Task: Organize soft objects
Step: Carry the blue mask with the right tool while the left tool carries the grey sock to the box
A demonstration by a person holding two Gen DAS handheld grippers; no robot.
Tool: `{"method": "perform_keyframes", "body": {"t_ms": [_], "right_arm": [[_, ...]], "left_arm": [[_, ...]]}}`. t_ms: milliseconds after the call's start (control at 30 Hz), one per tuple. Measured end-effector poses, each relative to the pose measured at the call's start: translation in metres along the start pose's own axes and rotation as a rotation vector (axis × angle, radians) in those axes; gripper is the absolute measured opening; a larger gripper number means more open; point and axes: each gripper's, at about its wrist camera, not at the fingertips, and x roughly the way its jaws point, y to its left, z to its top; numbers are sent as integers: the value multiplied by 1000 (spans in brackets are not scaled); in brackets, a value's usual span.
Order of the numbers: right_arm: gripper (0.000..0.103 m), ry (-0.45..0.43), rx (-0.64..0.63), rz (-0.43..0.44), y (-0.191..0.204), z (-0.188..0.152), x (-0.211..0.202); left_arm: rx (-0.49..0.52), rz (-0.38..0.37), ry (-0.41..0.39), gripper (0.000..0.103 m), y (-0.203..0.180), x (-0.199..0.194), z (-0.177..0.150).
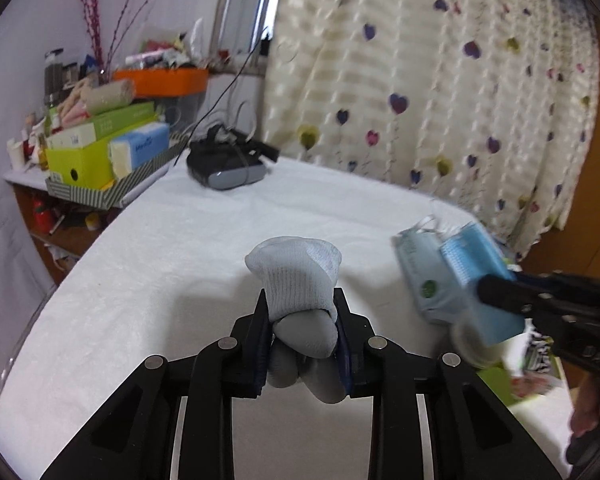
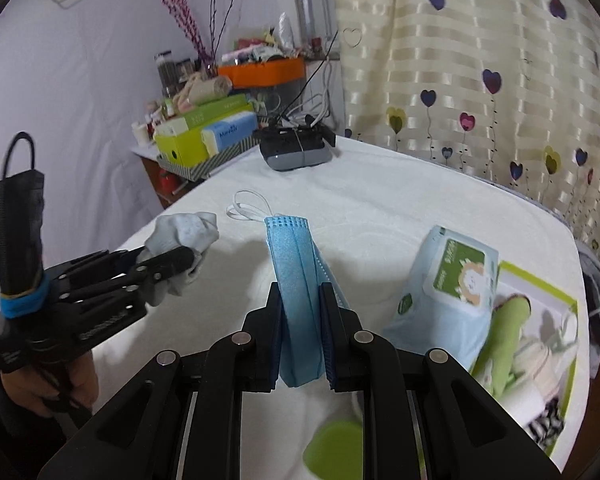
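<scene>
My left gripper is shut on a rolled pale grey-white sock and holds it above the white tablecloth. It also shows in the right wrist view at the left, with the sock. My right gripper is shut on a folded blue face mask with white ear loops, held upright above the cloth. In the left wrist view the right gripper holds the mask at the right. A pale blue wet-wipes pack lies to the right of the mask.
A green-rimmed box with soft items sits at the table's right edge. A black headset lies at the far side of the table. A cluttered shelf with green boxes stands at far left. A heart-patterned curtain hangs behind.
</scene>
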Motion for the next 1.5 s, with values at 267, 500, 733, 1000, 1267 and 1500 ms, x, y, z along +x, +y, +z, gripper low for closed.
{"method": "perform_keyframes", "body": {"t_ms": [267, 500, 733, 1000, 1267, 1500], "right_arm": [[18, -78, 75, -20, -12, -26, -50], [18, -113, 124, -65, -31, -42, -84], [18, -153, 168, -97, -50, -52, -111], [18, -191, 239, -136, -89, -68, -140], [18, -198, 324, -141, -123, -96, -147], [18, -135, 391, -152, -152, -117, -128]], "left_arm": [[30, -61, -48, 26, -34, -38, -9], [65, -127, -61, 26, -65, -54, -13], [95, -173, -72, 26, -89, -58, -13], [123, -225, -39, 26, -120, -43, -18], [131, -321, -13, 26, -152, -30, -27], [194, -339, 32, 26, -187, -7, -30]]}}
